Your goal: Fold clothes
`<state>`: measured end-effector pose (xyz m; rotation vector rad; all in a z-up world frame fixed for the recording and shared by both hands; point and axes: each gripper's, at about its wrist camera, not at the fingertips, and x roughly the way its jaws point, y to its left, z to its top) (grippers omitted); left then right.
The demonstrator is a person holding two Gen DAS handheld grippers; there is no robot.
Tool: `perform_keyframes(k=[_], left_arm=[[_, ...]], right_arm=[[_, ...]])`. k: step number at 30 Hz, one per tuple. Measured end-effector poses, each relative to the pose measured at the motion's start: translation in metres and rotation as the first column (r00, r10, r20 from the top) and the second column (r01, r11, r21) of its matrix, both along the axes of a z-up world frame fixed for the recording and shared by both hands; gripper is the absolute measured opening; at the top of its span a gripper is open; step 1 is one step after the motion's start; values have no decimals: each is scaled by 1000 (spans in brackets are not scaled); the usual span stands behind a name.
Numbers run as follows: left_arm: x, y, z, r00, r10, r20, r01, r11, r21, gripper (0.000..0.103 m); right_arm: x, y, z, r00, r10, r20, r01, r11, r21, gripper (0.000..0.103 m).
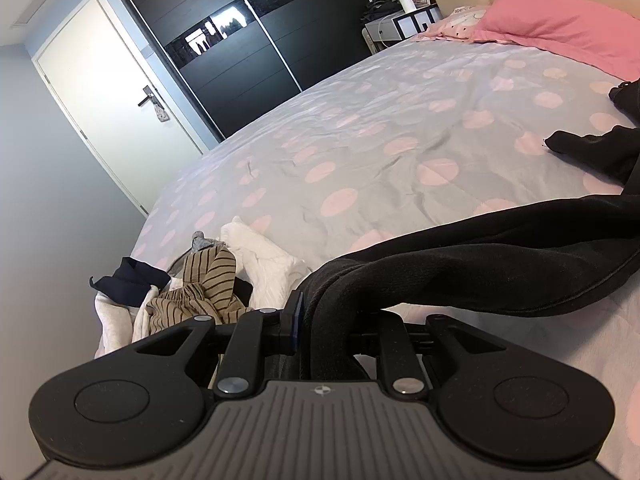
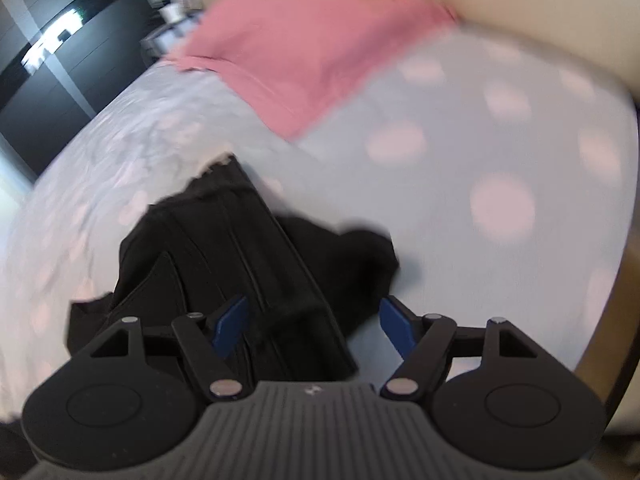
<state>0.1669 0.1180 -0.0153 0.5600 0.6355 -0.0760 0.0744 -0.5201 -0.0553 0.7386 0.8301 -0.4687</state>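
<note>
A black garment (image 1: 500, 248) stretches across the dotted bed cover (image 1: 360, 140) from the right edge of the left wrist view down into my left gripper (image 1: 324, 316), which is shut on a bunched fold of it. In the blurred right wrist view the other end of the black garment (image 2: 224, 240) lies crumpled on the bed cover (image 2: 460, 140). My right gripper (image 2: 312, 320) hangs over it, open, with its blue pads (image 2: 394, 326) wide apart. Black cloth shows in the gap between them, and the pads do not press on it.
A pile of unfolded clothes (image 1: 200, 288), striped tan, white and navy, lies at the bed's near left corner. Pink pillows (image 1: 560, 28) (image 2: 300, 52) rest against the cream headboard (image 2: 520, 0). Beyond the bed are a white door (image 1: 100, 92) and a dark wardrobe (image 1: 260, 40).
</note>
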Motion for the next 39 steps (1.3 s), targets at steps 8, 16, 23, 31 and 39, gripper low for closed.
perform_keyframes(k=[8, 16, 23, 31, 39], left_arm=[[2, -3, -2, 1000, 6, -7, -5, 1000, 11, 16], [10, 4, 5, 999, 31, 15, -30, 999, -13, 15], [9, 18, 32, 990, 96, 104, -85, 990, -109, 14], [-10, 32, 68, 963, 141, 230, -98, 977, -188, 14], [-40, 34, 92, 923, 129, 362, -51, 975, -217, 14]], right_arm=[[-2, 1, -36, 995, -92, 42, 76, 954, 291, 53], [18, 31, 17, 981, -50, 186, 25, 990, 137, 26], [26, 53, 95, 880, 15, 474, -64, 994, 88, 24], [-14, 81, 190, 700, 63, 712, -34, 998, -55, 24], [-86, 98, 263, 559, 111, 822, 160, 958, -238, 23]])
